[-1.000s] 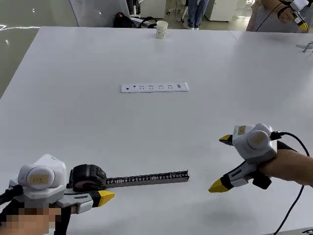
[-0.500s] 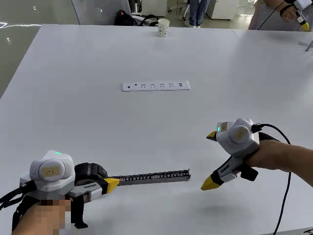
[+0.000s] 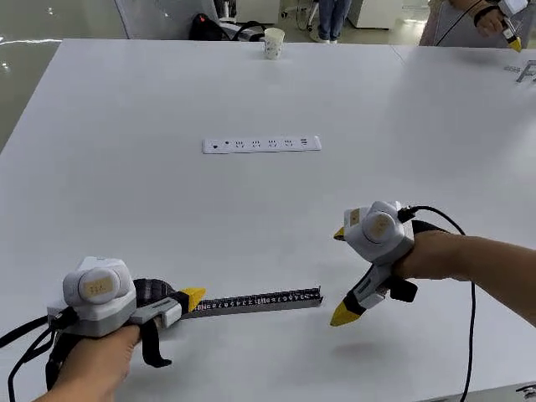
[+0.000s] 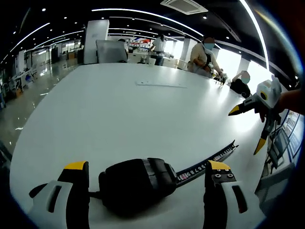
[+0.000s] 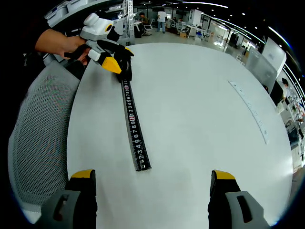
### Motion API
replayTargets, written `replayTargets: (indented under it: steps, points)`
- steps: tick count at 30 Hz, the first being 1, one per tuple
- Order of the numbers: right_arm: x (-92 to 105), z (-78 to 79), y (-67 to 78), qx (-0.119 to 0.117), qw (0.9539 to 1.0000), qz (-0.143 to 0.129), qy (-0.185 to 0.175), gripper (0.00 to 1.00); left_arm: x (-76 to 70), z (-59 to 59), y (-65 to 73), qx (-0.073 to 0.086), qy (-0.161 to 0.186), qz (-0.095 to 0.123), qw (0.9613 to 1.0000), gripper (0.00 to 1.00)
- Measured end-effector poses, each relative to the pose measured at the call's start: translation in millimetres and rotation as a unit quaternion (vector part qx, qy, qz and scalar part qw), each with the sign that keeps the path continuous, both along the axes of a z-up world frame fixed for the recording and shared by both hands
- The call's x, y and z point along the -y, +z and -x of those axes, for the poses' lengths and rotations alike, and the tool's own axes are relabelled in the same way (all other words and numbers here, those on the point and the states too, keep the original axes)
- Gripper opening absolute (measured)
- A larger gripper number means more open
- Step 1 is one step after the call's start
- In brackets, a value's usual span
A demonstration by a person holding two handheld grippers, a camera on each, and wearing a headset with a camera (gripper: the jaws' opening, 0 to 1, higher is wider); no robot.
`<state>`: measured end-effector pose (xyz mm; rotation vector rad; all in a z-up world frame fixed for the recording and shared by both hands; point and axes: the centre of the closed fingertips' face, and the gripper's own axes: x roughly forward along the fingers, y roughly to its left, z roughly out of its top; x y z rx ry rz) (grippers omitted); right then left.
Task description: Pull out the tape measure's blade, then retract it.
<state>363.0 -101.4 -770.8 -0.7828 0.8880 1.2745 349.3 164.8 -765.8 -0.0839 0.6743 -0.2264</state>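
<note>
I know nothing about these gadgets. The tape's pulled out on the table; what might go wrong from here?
1. The left gripper has its jaws wide of the tape measure case, gaps on both sides, so the case may slide when the blade moves.
2. The blade lies flat on the table; the open right gripper, apart from its tip, may struggle to pinch something so thin.
3. A fast retraction might whip the blade's end about.

Numerals 2–9 on blade [image 5: 135, 136]

Black tape measure [image 4: 138, 183] between spread jaws of left hand-held gripper [image 4: 147, 166], blade [image 4: 209, 161] extended rightward, right hand-held gripper [image 4: 246, 130] beyond
</note>
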Motion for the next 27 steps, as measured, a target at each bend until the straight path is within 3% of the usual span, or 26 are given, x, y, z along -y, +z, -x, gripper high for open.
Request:
replayTargets:
  steps: [1,3,7,17,21,27]
  points:
    - [-1.7,-0.2,-1.1,0.000,1.0000,0.001,0.004,0.99,-1.1,-0.4,1.4,0.010,0.001,-0.009,0.9999,0.99]
    - [-4.7,-1.1,-1.7,0.004,0.9999,-0.001,0.010,0.99,-1.7,0.3,2.9,0.015,0.008,-0.007,0.9998,0.99]
    - [-11.3,-3.1,-7.0,0.004,0.9996,-0.005,0.027,0.99,0.8,-0.7,8.8,0.044,0.020,-0.004,0.9988,0.99]
    - [-15.8,-2.0,-19.1,-0.010,0.9991,0.008,0.040,0.88,5.7,10.0,-1.9,0.059,0.020,-0.014,0.9980,0.99]
    - [-15.9,-0.7,-20.6,-0.004,0.9983,0.006,0.057,0.72,2.6,6.3,2.7,0.072,0.031,-0.004,0.9969,0.99]
    - [-15.1,5.0,-24.9,-0.010,0.9971,0.013,0.074,0.55,2.3,1.9,5.0,0.075,0.033,0.002,0.9966,0.99]
